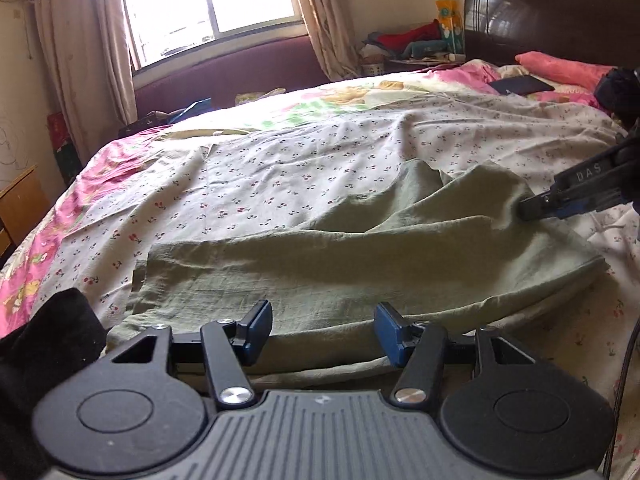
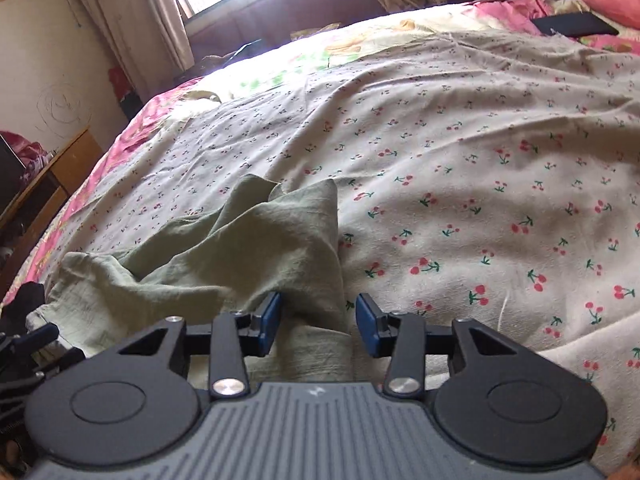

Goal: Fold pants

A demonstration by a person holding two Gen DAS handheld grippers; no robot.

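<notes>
Pale green pants [image 1: 360, 264] lie crumpled lengthwise on the cherry-print sheet [image 1: 280, 184]. My left gripper [image 1: 323, 332] hovers at their near edge, open, its blue pads wide apart with flat cloth below them. In the left wrist view my right gripper [image 1: 528, 210] comes in from the right, its tip at the raised right end of the pants. In its own view the right gripper [image 2: 319, 325] is open, and a bunched fold of the pants [image 2: 256, 248] runs between the pads without being pressed.
The sheet [image 2: 480, 200] covers a wide bed with a pink floral quilt [image 1: 48, 248] along its left side. A dark headboard [image 1: 552, 12], a pink pillow [image 1: 560, 66] and a flat dark item [image 1: 520, 86] are at the far right. A black cloth [image 1: 48, 344] lies near left.
</notes>
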